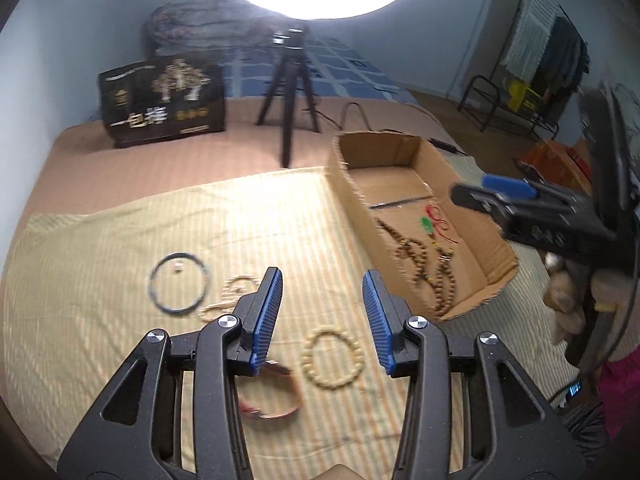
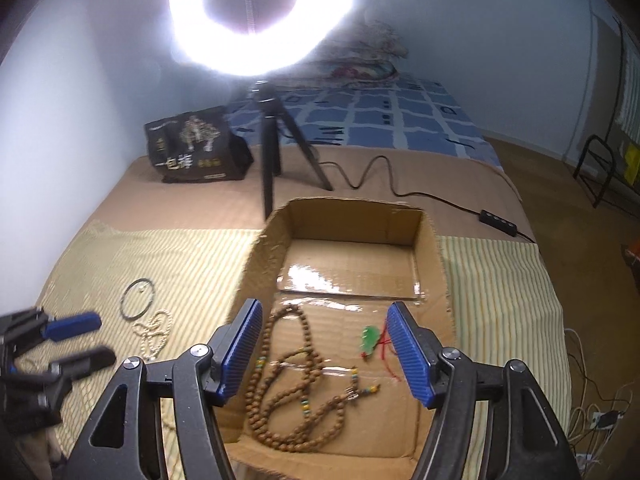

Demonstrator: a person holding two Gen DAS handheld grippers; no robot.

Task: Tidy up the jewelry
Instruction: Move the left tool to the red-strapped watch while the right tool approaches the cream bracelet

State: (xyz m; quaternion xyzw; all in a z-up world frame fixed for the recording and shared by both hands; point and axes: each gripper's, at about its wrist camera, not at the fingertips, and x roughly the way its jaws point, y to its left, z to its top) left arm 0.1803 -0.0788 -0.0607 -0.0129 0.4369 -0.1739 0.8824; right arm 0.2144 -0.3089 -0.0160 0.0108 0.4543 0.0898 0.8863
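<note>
Cardboard box (image 2: 434, 264) already holds the brown bead mala (image 2: 296, 396) and green charm (image 2: 370, 338); our right gripper (image 2: 326, 346) hangs released above them. Next our left gripper (image 1: 322, 316) (spread, empty) must drop onto the pale bead bracelet (image 1: 332, 360) on the striped cloth (image 1: 100, 264).

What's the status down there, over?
Left gripper and right gripper open, empty. Brown bead necklace in cardboard box; pale bead bracelet waits on the cloth. Nothing blocking.

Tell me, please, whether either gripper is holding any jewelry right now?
No. The left gripper and right gripper are both open and empty.
</note>
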